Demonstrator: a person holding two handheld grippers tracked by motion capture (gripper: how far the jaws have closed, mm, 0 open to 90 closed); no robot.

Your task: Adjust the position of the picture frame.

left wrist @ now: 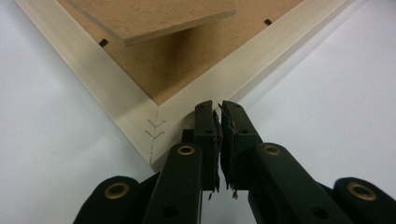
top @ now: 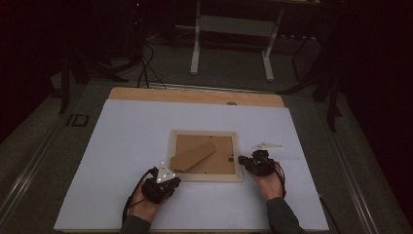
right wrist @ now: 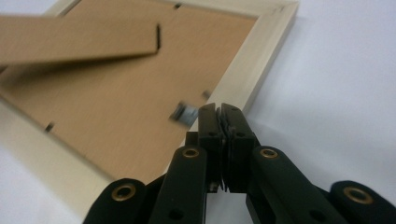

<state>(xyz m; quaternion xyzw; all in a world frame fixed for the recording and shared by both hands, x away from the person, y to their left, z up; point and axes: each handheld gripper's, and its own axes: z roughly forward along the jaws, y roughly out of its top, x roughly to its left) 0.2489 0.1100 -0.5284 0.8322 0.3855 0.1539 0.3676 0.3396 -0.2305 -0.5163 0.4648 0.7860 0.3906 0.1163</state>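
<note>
1. So the picture frame (top: 206,156) is lying face down on the white counter (top: 122,146), back up. My left tongs (top: 171,171) sit at its near left corner and my right tongs (top: 242,160) at the middle of its right rail.

2. Both tongs are pretty much closed, with just a sliver of gap between the pads and nothing held. In the left gripper view the tips (left wrist: 217,109) rest against the frame's corner rail (left wrist: 205,84), right beside the stapled mitre joint. In the right gripper view the tips (right wrist: 219,112) sit at the inner edge of the rail by a small metal tab (right wrist: 184,113), which is a bit blurry.

3. Handling guess: it's light and stiff, pale wood rails with a fibreboard backing (top: 219,155). There may be glass underneath, so I wouldn't drop or twist it.

4. Best grab is across a rail, since it's flat-sided, matte and shouldn't slip. The corners are only stapled, so I wouldn't lever there.

5. The cardboard-brown easel stand (top: 193,156) sits up off the backing, slanting toward the frame's near left corner. It's thin and bendy at its hinge, so it's no handle.

6. The metal tabs along the backing's edge look small and fiddly, so they want a fingertip-style nudge.
</note>
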